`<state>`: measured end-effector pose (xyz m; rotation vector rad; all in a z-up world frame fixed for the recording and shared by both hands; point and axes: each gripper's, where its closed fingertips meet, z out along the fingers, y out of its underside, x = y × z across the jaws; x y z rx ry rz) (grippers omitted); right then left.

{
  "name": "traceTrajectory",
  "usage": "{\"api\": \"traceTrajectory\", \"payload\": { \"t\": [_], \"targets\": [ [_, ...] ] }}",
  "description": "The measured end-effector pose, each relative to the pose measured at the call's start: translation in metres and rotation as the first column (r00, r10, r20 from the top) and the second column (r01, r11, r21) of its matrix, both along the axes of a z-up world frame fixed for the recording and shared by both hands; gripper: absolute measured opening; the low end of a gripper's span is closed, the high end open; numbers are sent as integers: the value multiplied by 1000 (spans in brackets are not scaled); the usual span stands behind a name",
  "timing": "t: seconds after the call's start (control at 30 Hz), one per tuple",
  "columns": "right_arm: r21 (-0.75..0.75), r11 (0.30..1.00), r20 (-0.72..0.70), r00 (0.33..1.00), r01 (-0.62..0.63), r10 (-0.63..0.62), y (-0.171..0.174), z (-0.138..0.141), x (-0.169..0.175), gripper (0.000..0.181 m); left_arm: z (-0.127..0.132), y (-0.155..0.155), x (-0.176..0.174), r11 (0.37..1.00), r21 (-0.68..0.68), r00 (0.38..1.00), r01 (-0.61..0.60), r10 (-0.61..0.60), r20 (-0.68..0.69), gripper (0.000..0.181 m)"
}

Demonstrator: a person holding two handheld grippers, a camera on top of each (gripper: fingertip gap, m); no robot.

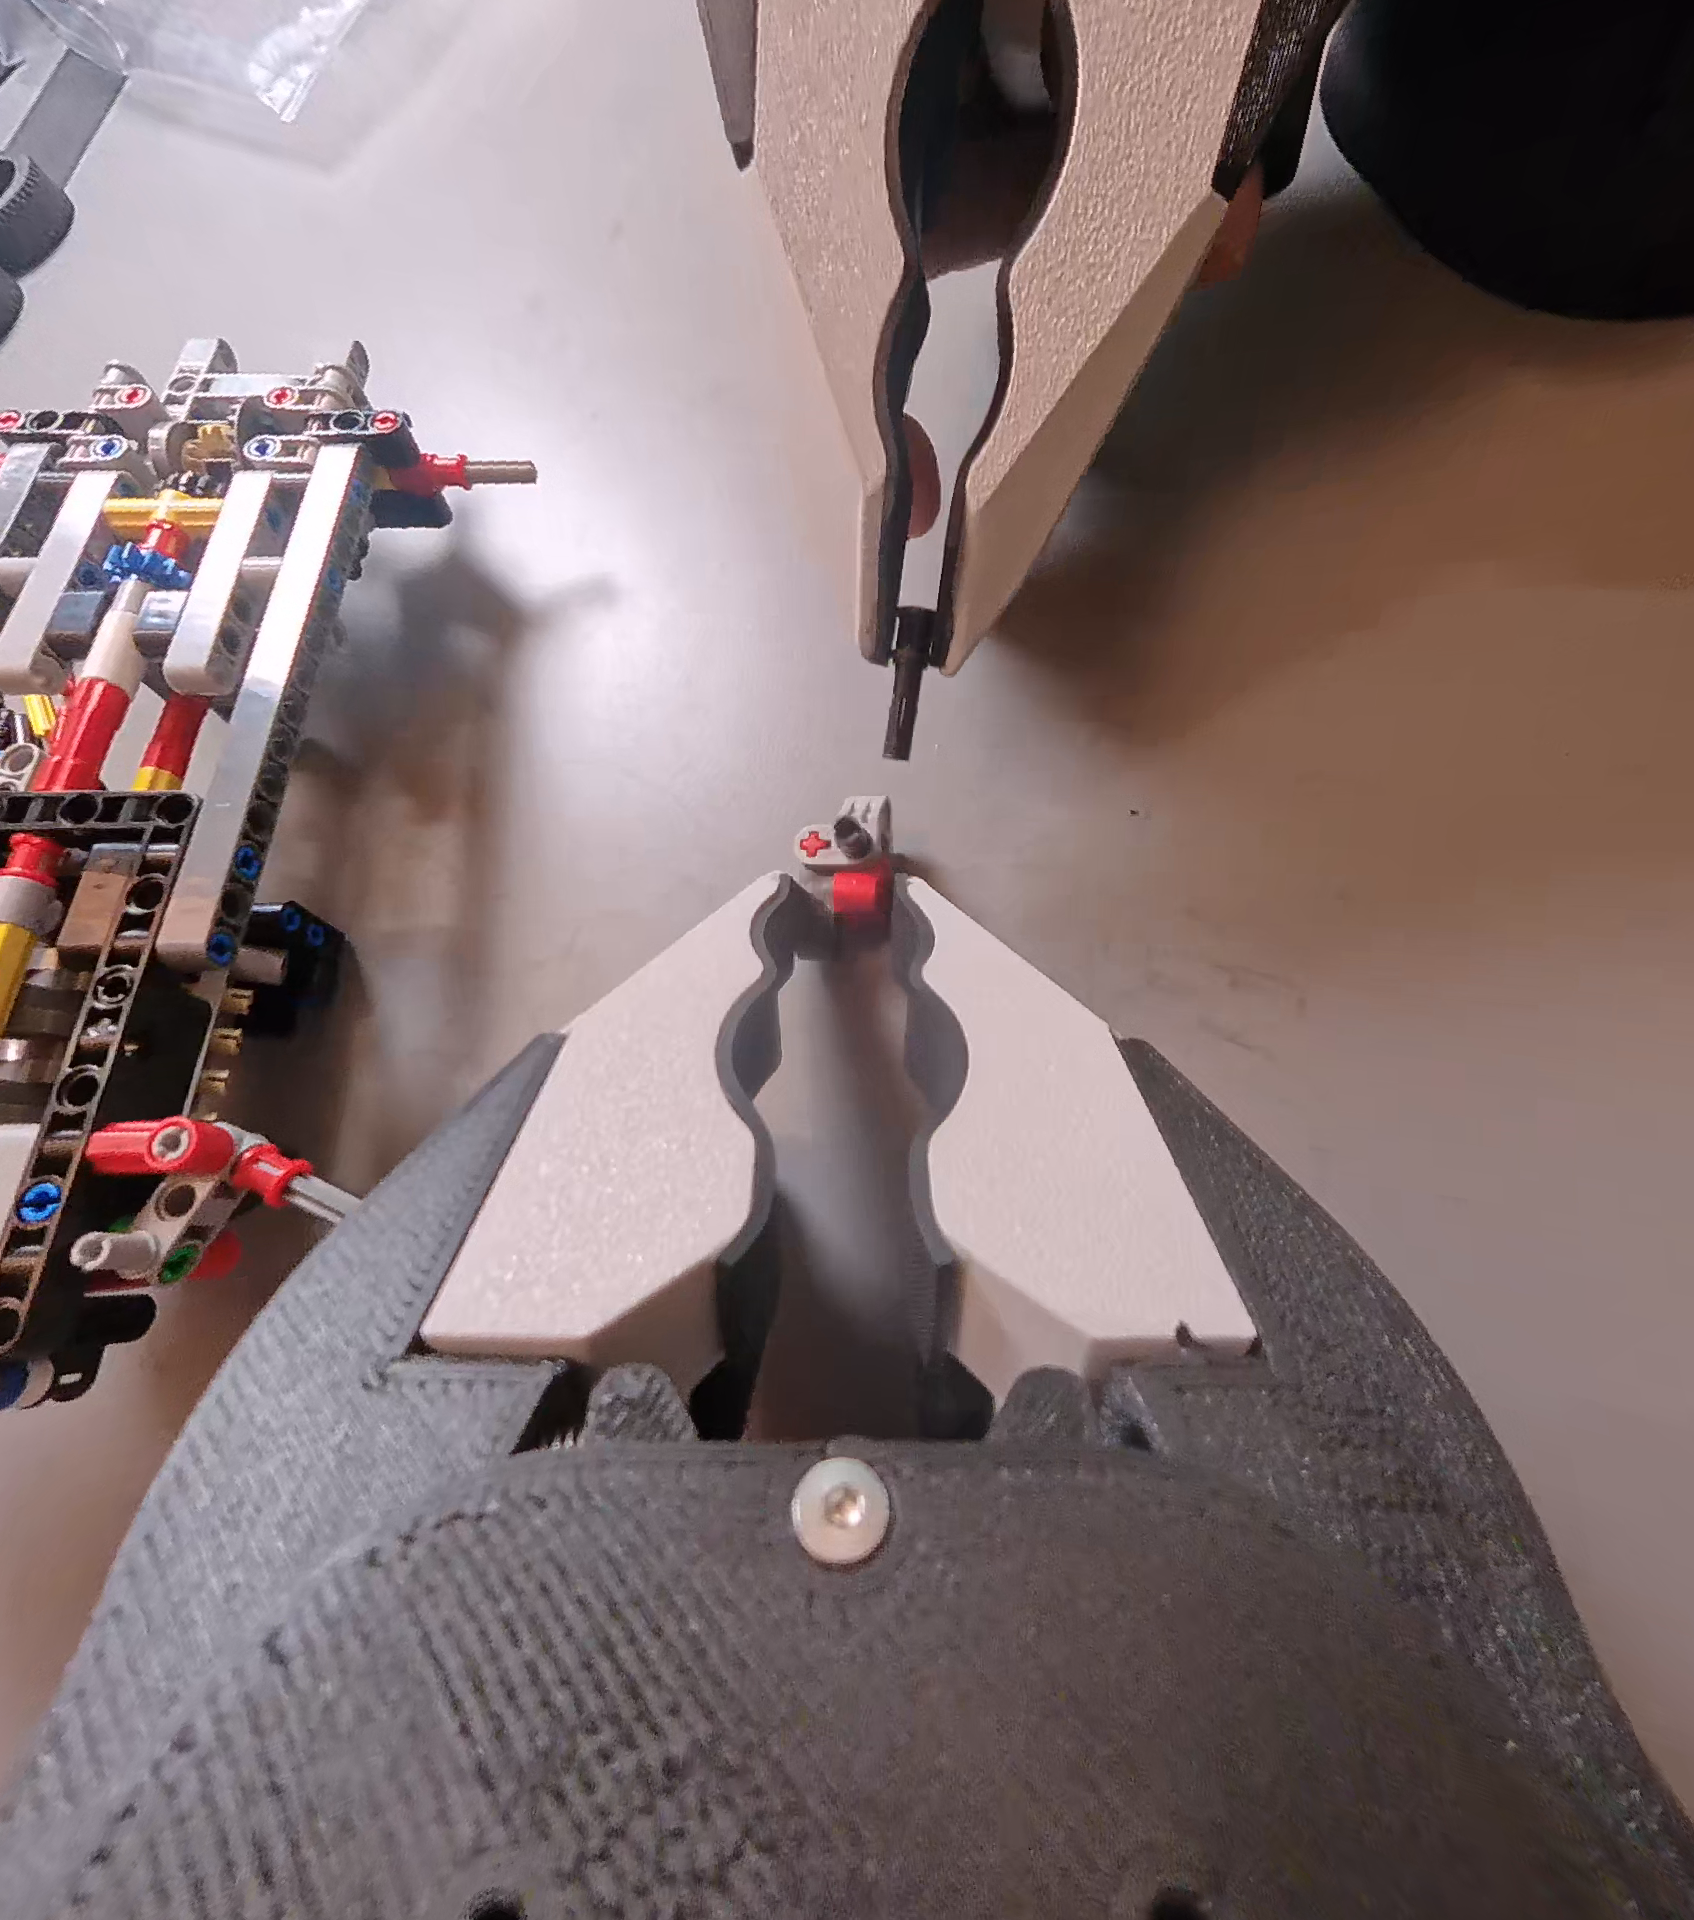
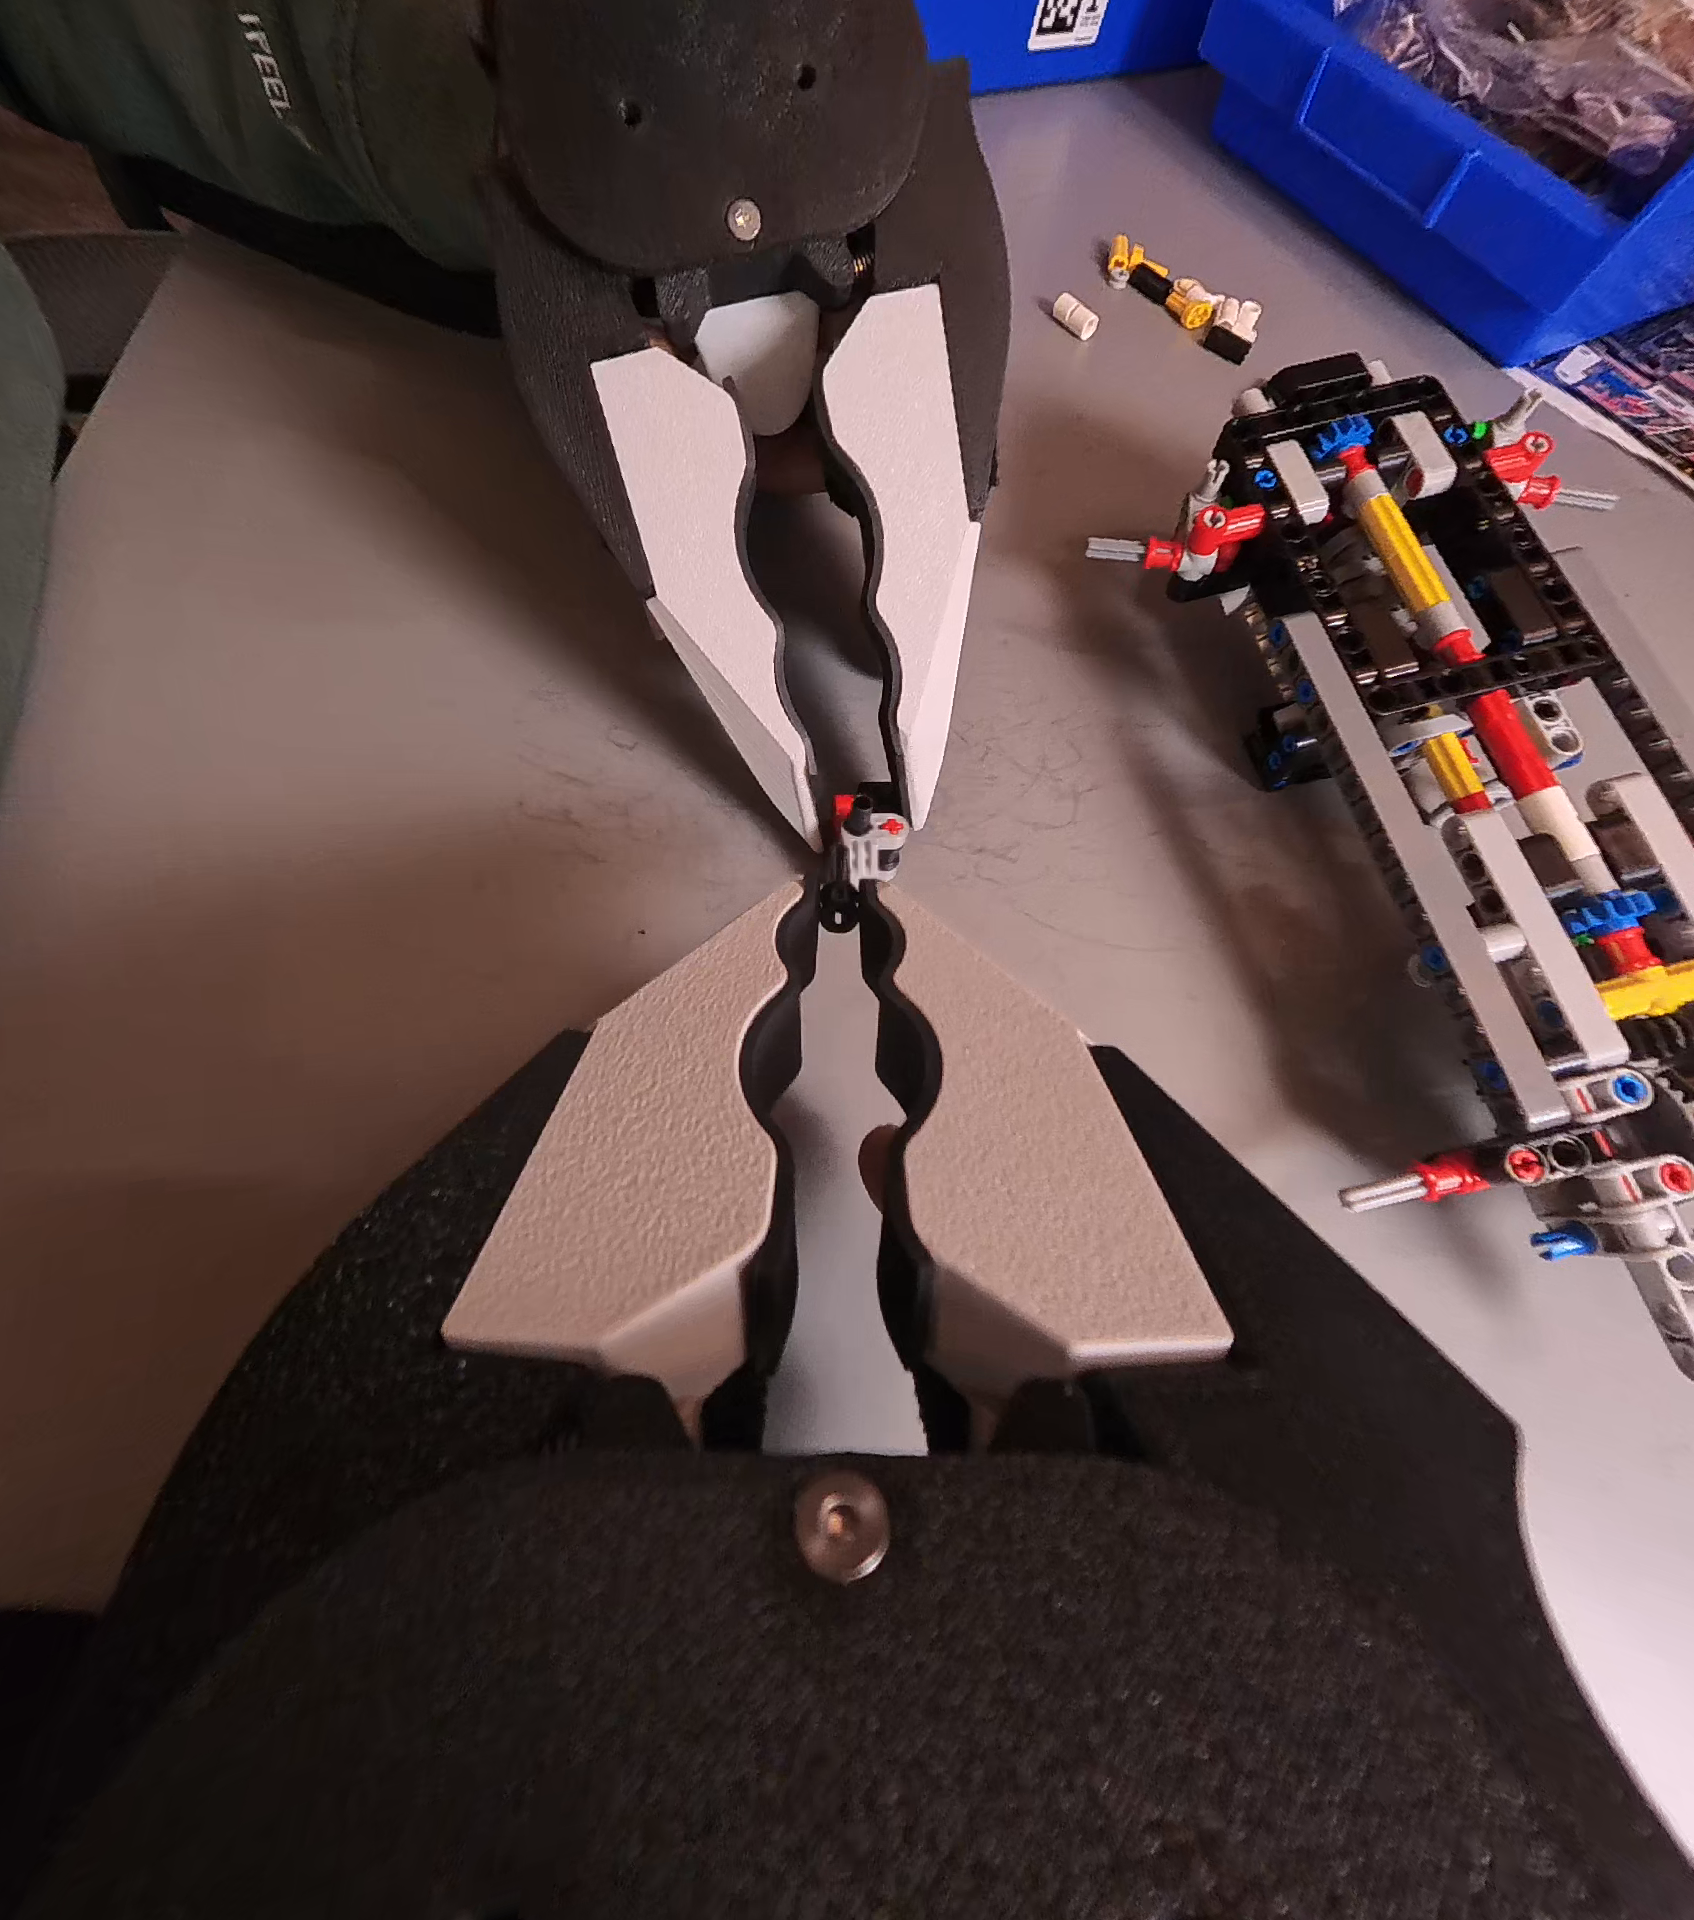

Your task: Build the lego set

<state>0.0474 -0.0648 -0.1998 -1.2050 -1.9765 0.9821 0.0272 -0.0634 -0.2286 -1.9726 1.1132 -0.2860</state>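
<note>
Left gripper (image 1: 848,894): at frame centre of the left wrist view, jaws clenched on a small red-and-grey connector assembly (image 1: 848,852).
Right gripper (image 2: 838,914): jaws pinched a black pin (image 2: 836,906), its tip pointing at the assembly, just short of it in the left wrist view.
Chassis (image 2: 1508,790): the partly built model lay on the grey table (image 2: 407,727), right of frame in the right wrist view.
Loose parts (image 2: 1181,296): upper right, near a blue bin (image 2: 1466,197).
</note>
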Motion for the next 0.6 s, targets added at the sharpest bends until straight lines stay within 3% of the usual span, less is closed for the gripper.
{"api": "traceTrajectory", "payload": {
  "t": [0.43, 0.6],
  "targets": [
    [11, 1000, 20, 1000, 14, -15, 0, -6, -2, 4, 5, -6, -6, 999, -33, 998, 1, 1, 58, 21],
    [23, 1000, 35, 999, 13, -14, 0, -9, -2, 4, 4, -15, 2, 997, -48, 997, 55, -52, 60, 19]
  ]
}}
